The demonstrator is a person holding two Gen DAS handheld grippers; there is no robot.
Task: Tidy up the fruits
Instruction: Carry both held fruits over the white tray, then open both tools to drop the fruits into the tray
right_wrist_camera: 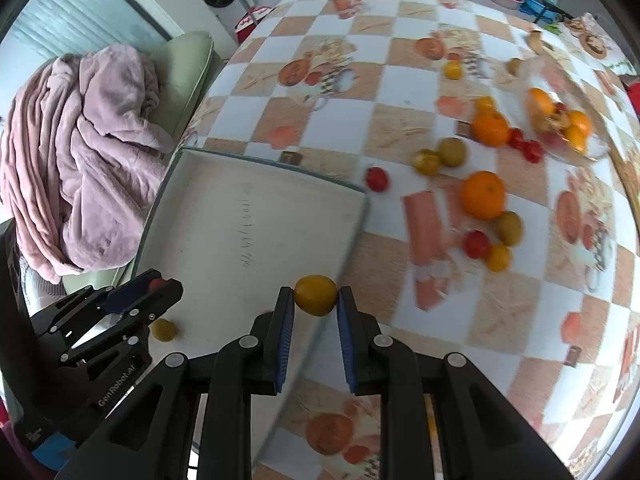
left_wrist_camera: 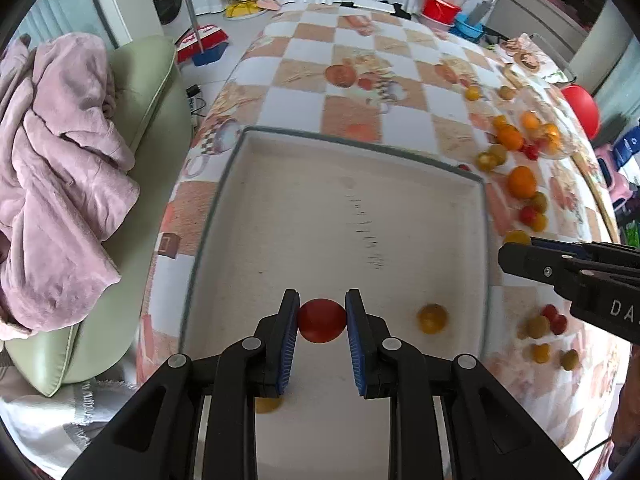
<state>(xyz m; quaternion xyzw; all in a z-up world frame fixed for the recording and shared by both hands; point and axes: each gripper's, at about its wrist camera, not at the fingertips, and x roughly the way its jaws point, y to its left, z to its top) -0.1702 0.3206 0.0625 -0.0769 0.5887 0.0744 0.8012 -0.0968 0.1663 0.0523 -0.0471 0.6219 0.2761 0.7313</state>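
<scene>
My left gripper [left_wrist_camera: 322, 306] is shut on a red tomato [left_wrist_camera: 321, 320] and holds it over the white tray [left_wrist_camera: 304, 216]. A yellow tomato [left_wrist_camera: 432, 318] lies in the tray to its right; another yellow one [left_wrist_camera: 267, 405] shows under the left finger. My right gripper [right_wrist_camera: 316, 300] is shut on a yellow tomato [right_wrist_camera: 316, 294] above the tray's right rim [right_wrist_camera: 352, 240]. The right gripper shows at the right of the left wrist view [left_wrist_camera: 516, 250]. The left gripper shows at the lower left of the right wrist view [right_wrist_camera: 160, 286].
Oranges [right_wrist_camera: 483, 194], red tomatoes [right_wrist_camera: 476, 244] and yellow-green tomatoes [right_wrist_camera: 451, 151] lie scattered on the checkered tablecloth [right_wrist_camera: 340, 120] right of the tray. A green sofa [left_wrist_camera: 156, 92] with a pink blanket [left_wrist_camera: 60, 160] stands left of the table.
</scene>
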